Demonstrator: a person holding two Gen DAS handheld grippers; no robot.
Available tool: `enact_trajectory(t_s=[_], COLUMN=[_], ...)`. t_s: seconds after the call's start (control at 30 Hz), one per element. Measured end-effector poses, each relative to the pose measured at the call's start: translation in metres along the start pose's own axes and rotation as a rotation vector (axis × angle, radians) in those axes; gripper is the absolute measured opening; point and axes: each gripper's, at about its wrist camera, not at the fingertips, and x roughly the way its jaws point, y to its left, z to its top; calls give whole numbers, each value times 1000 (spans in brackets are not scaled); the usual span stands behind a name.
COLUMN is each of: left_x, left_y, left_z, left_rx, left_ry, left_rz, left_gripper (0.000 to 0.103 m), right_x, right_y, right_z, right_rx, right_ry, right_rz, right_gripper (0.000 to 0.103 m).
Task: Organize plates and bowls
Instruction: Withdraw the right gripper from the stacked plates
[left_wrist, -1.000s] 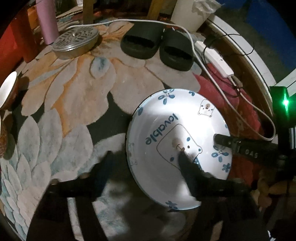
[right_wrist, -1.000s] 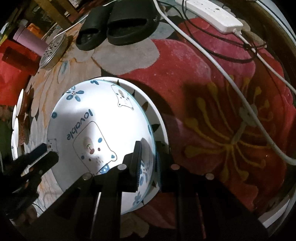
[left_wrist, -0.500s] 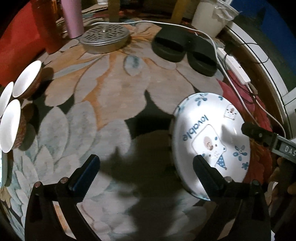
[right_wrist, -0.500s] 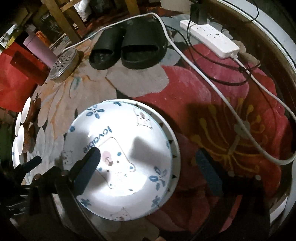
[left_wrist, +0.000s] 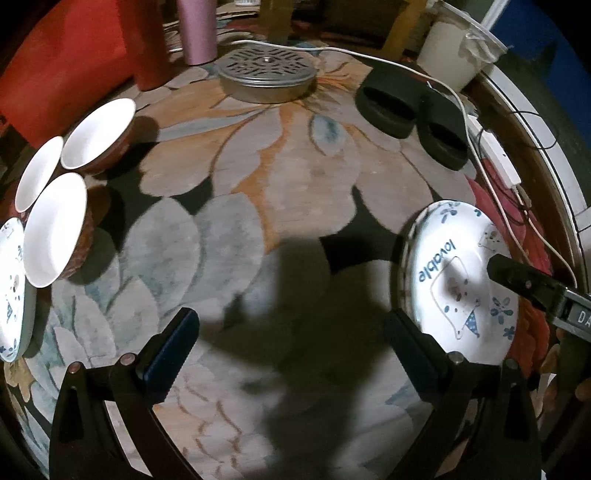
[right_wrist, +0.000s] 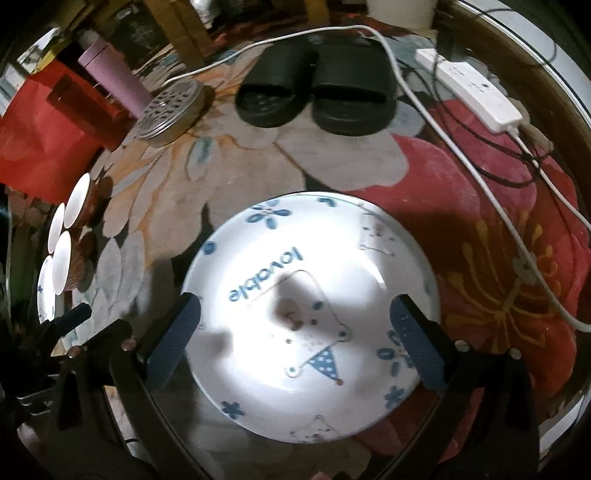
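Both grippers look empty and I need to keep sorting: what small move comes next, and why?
Probably swing the open left gripper toward the second white plate with blue cartoon print at the rug's left edge. The first printed plate already lies flat under the open right gripper, and the three white-lined bowls stand beside the other one.

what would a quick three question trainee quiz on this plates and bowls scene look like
1. True or false: the right gripper is clamped on the printed plate.
2. How many white-inside bowls sit grouped at the rug's left edge? A) one B) three C) five
3. What word is printed in blue on the plate?

Key:
1. False. Its jaws stand wide open above the plate, pads clear of it.
2. B. Three bowls sit together, beside another printed plate.
3. "lovable".
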Motion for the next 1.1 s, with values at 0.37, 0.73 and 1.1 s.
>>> enact_trajectory(t_s=[0.37,0.73,1.1], left_x=[-8,-15,-21], left_y=[30,60,93], left_z=[-5,-12,-23], left_rx=[-31,-69,-107], left_ry=[-8,-9,-5], left_rz=[22,47,79], left_gripper=[101,101,101], right_x=[7,13,21], right_y=[35,67,95], right_z=[-2,-4,-9], right_rx=[-56,-108,-152], right_ry=[11,17,36], right_rz=[29,54,72], right_gripper=[103,103,103])
